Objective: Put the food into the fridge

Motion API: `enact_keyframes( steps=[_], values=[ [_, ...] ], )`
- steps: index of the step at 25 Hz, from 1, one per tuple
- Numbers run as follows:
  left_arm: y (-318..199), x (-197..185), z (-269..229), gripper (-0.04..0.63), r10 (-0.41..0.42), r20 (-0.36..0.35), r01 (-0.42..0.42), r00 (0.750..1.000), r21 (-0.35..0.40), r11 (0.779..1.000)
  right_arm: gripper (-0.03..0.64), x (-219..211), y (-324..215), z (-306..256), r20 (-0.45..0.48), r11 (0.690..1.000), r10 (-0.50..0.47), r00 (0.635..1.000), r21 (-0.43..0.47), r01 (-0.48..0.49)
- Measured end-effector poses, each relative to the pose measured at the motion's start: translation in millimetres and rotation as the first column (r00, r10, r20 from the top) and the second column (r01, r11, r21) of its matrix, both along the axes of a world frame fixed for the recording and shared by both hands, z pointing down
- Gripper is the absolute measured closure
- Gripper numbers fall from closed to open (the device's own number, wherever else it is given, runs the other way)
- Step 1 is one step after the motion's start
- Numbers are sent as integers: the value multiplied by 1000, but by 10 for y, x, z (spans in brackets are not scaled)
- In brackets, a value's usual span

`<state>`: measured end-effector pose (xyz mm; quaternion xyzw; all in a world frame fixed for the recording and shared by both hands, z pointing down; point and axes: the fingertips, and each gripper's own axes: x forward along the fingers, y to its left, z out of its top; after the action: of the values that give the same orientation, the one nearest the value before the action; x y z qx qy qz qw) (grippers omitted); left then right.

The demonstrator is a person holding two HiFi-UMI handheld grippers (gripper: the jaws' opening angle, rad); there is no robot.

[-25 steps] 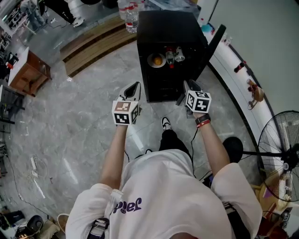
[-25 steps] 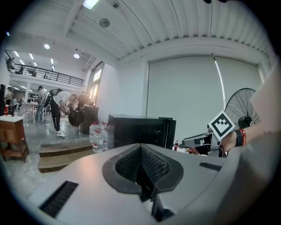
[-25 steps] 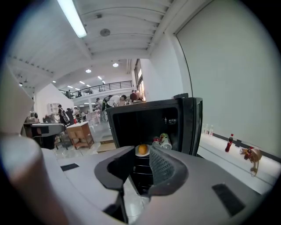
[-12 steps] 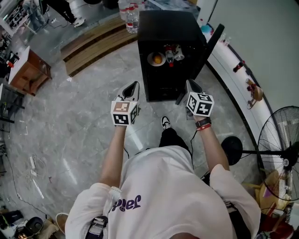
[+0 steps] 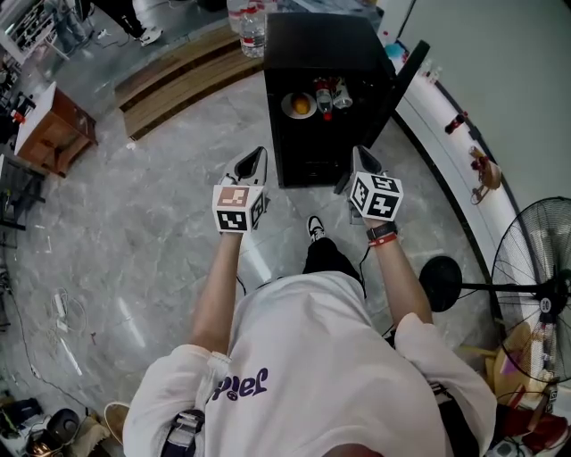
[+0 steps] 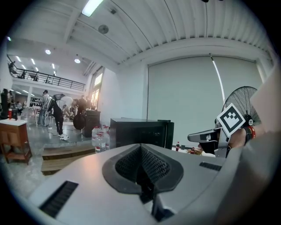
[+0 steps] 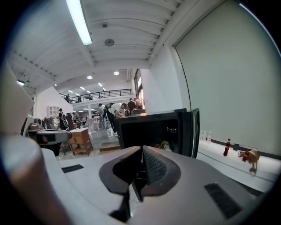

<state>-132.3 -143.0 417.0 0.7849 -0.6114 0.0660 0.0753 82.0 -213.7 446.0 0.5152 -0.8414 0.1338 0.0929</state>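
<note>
The black fridge stands open on the floor ahead, its door swung to the right. On its shelf sit a bowl with an orange and two bottles. My left gripper is held left of the fridge front, shut and empty. My right gripper is at the fridge's lower right corner; its jaws are closing and meet with nothing between them. In the right gripper view the open fridge is straight ahead.
A standing fan is at the right. A white curved ledge with a red bottle runs behind the door. A wooden table and a wooden platform are at the left. Water bottles stand by the fridge.
Both grippers have edged a little forward toward the fridge. Nothing was picked up or let go.
</note>
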Motion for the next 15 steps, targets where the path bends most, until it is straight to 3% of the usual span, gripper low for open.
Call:
enact_keyframes(
  steps=[15],
  values=[
    [21,-59,-36,577,9,13,-9,1000,16,1000,601,-183,82,-14,1,1000,-22,1000,17,22]
  ],
)
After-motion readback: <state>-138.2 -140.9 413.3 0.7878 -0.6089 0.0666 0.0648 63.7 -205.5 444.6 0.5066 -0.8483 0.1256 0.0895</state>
